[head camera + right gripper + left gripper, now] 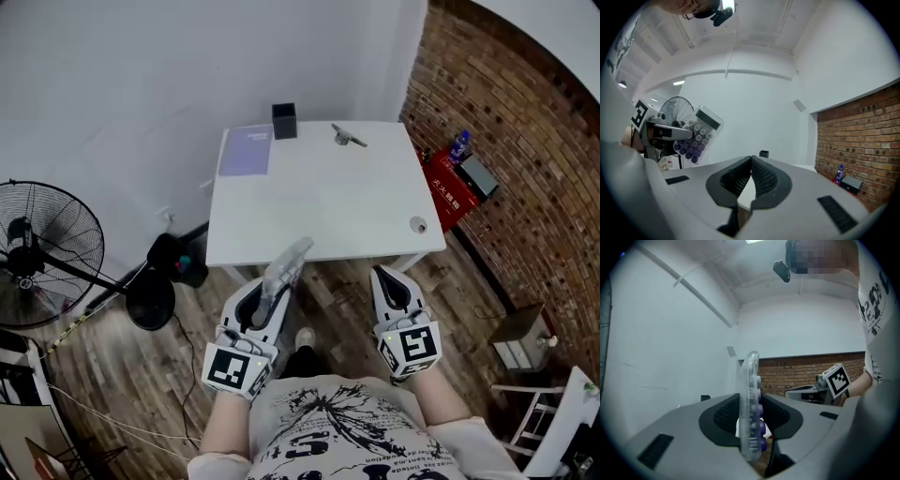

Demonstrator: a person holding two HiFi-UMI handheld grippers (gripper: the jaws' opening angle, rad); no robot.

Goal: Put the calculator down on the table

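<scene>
Left gripper point(270, 289) clamped on clear calculator point(751, 399), edge-on, short of white table point(328, 211) near edge, over wood floor point(333, 292). Right gripper point(751, 163) jaws together, empty. Risk of floor drop if released early; risk of pivot or slip from narrow edge grip at touchdown.

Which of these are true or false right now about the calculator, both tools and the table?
The left tool grips the calculator. True.
The calculator lies flat on the table. False: it is held on edge in the air, by the table's near edge.
The right tool holds a pen. False: its jaws are shut and empty.
A purple notebook lies on the table beside a black cup. True.
</scene>
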